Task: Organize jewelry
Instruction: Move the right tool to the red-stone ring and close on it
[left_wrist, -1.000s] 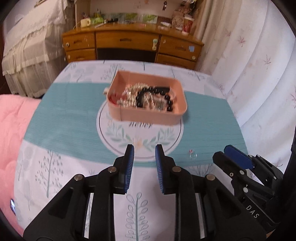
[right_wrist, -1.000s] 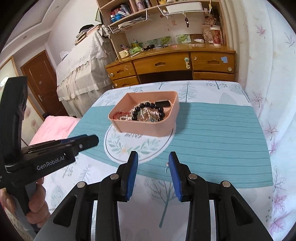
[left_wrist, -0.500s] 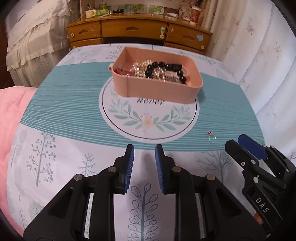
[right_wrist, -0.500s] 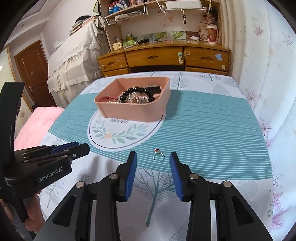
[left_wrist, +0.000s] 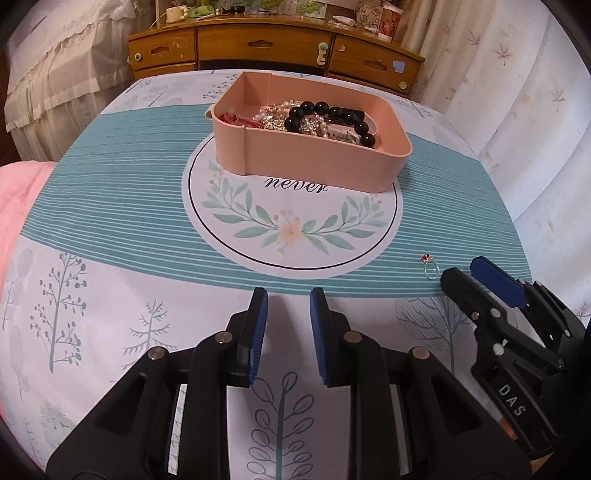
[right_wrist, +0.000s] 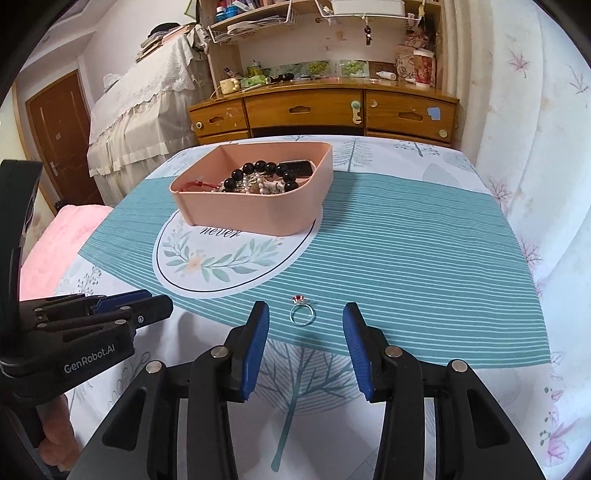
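A small silver ring with a red stone (right_wrist: 302, 313) lies on the tablecloth; it also shows in the left wrist view (left_wrist: 430, 266). My right gripper (right_wrist: 306, 334) is open, low over the cloth, with the ring just ahead between its fingertips. A pink box (right_wrist: 258, 218) holds a black bead bracelet (right_wrist: 266, 170), pearls and other jewelry; it stands farther back, also in the left wrist view (left_wrist: 314, 162). My left gripper (left_wrist: 288, 314) is open with a narrow gap, empty, to the left of the right gripper.
The table carries a teal-striped cloth with a round leaf print (left_wrist: 291, 225). A wooden dresser (right_wrist: 332, 110) stands behind it. A pink blanket (right_wrist: 55, 251) lies at the left, a white curtain (right_wrist: 535, 147) at the right.
Both grippers have dropped lower and closer to the table. My right gripper has opened wider and moved so the ring lies between its fingertips.
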